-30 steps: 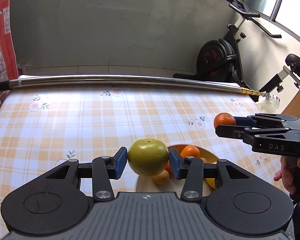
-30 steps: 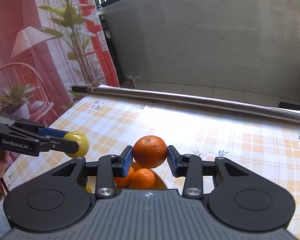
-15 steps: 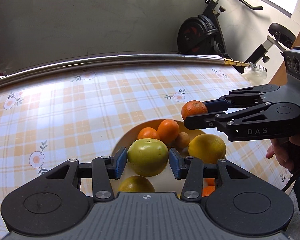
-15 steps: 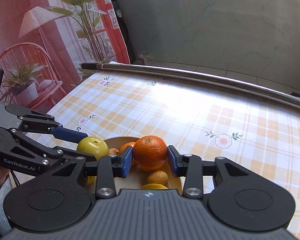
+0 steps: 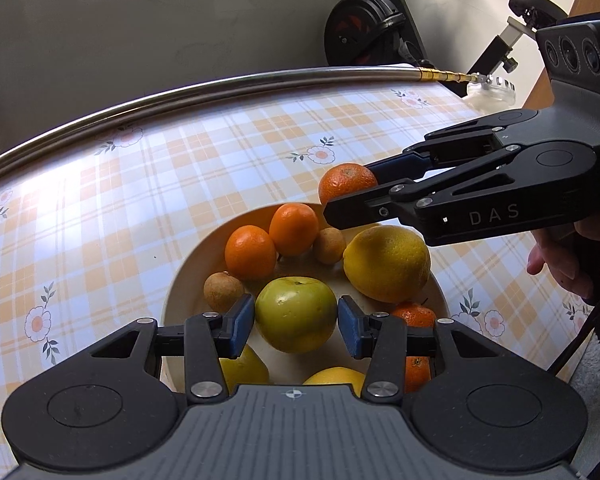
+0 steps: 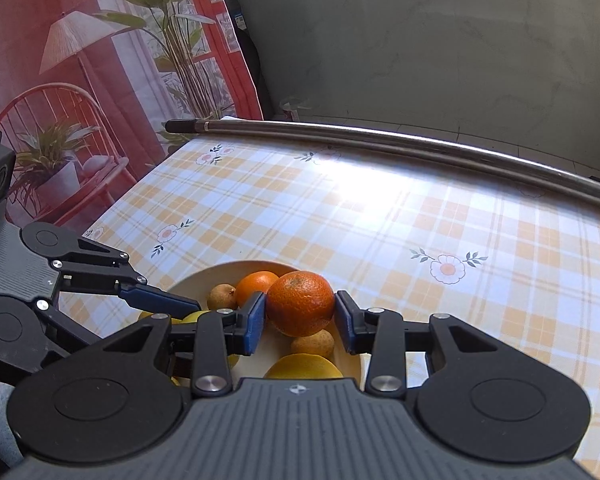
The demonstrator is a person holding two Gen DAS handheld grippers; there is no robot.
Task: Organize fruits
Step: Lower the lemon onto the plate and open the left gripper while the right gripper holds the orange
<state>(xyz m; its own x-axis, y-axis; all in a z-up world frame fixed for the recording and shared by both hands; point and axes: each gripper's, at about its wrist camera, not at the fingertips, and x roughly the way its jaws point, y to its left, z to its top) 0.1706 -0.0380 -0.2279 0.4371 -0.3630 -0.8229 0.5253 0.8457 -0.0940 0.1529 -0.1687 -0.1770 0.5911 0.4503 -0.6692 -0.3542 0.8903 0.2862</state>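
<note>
Gripping the firm, smooth green apple (image 5: 296,314) across its middle, left gripper (image 5: 296,326) hangs over the bowl (image 5: 176,292); right gripper (image 6: 300,322) fingers clamp a softer, bruisable mandarin (image 6: 300,303).

Left tongs (image 6: 172,312) hide green fruit (image 5: 296,314).

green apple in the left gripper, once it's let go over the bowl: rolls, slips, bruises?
The green apple is round and smooth, so it will probably roll downhill off the fruit below toward a gap in the bowl. Its glossy skin looks slippery against the left gripper pads. It looks firm, likely heavy enough to nudge the small brown fruit.
</note>
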